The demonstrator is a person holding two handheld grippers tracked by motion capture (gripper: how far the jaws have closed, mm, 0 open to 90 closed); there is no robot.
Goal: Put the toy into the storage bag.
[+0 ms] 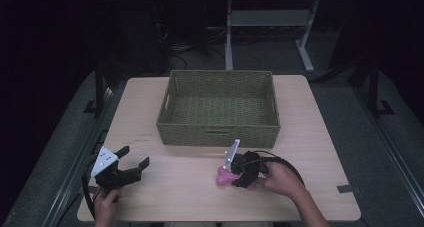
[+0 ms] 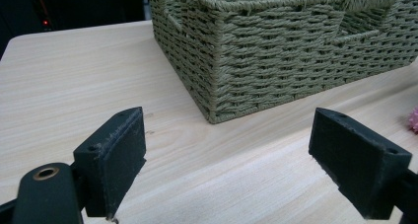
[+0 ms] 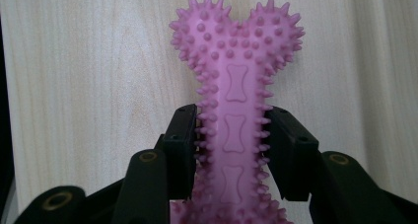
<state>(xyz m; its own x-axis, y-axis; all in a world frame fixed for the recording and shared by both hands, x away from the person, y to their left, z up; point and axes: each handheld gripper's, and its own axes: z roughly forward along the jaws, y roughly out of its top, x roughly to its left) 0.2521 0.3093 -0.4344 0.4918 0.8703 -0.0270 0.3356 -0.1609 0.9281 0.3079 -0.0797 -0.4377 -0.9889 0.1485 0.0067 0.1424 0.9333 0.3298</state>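
Spanning frame: tabletop, light wood, carries everything.
Basket: woven green basket at far middle of tabletop, handle cutouts in walls, inside looks empty.
Left tongs: left tongs near front left corner, held by left hand, jaws spread wide, nothing between them, well apart from basket corner.
Right tongs: right tongs just in front of basket, right hand behind, jaws closed on toy's shaft.
Toy: pink spiky bone toy lying on tabletop, knobbed end sticking out past jaws.

Basket at table's rear centre, bone toy before it, near edge.
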